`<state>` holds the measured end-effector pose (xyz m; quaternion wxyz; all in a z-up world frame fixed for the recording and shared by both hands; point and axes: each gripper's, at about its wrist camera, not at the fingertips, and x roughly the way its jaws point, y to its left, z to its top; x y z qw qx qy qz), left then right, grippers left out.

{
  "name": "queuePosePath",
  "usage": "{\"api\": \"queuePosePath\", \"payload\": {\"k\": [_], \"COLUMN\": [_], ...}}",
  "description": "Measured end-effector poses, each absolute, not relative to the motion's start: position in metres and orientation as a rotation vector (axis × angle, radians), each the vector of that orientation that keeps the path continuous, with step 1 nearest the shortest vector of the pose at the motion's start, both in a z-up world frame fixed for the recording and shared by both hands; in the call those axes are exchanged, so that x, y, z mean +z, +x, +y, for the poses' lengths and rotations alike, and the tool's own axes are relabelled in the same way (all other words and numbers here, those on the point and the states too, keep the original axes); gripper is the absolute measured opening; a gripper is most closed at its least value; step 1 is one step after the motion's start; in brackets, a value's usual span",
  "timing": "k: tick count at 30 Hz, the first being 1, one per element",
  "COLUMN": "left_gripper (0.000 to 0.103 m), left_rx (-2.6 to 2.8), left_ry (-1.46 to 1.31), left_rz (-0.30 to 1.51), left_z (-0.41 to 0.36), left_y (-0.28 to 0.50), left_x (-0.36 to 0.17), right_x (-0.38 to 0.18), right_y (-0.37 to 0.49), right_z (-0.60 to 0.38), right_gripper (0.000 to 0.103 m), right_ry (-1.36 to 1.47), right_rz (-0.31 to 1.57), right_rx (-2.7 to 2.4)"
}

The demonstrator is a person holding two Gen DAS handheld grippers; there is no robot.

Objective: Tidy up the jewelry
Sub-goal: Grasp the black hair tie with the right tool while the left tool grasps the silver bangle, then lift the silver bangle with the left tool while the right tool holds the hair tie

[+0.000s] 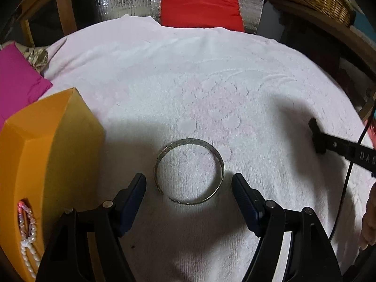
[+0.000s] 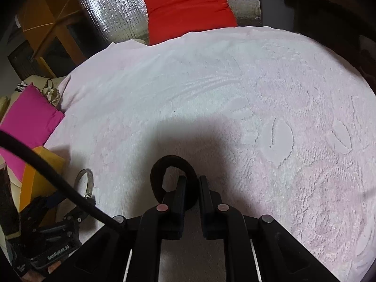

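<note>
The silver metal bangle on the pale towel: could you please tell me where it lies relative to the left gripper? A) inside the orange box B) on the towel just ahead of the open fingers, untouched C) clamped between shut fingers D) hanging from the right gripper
B: the silver metal bangle lies flat on the pale towel, ahead of the open left gripper, touching neither finger.

Looking steeply down from the left wrist, close over the pale towel [image 1: 188,70]; peering down likewise from the right wrist, further right. Both facing the red cushion [image 2: 188,9], sharing towel, metal bangle [image 1: 189,171], orange box [image 1: 47,152] and pink cloth [image 2: 30,117].
</note>
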<state>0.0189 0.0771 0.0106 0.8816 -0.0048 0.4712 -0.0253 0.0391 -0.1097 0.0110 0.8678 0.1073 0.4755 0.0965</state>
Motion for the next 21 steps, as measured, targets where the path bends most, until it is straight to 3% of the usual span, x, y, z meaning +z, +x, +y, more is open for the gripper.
{"api": "queuePosePath", "payload": {"k": [3, 4, 21], "left_gripper": [0.069, 0.061, 0.063], "left_rx": [-0.076, -0.08, -0.138], "left_ry": [-0.06, -0.065, 0.008], "left_rz": [0.987, 0.979, 0.985], "left_z": [0.08, 0.079, 0.048], "left_y": [0.021, 0.021, 0.013], "left_x": [0.009, 0.01, 0.012], "right_x": [0.011, 0.011, 0.01], "right_y": [0.037, 0.036, 0.038], "right_z": [-0.111, -0.111, -0.133], "right_gripper": [0.011, 0.011, 0.011], "right_ry": [0.218, 0.217, 0.236], "right_rz": [0.996, 0.996, 1.006], "right_rx": [0.202, 0.201, 0.157]}}
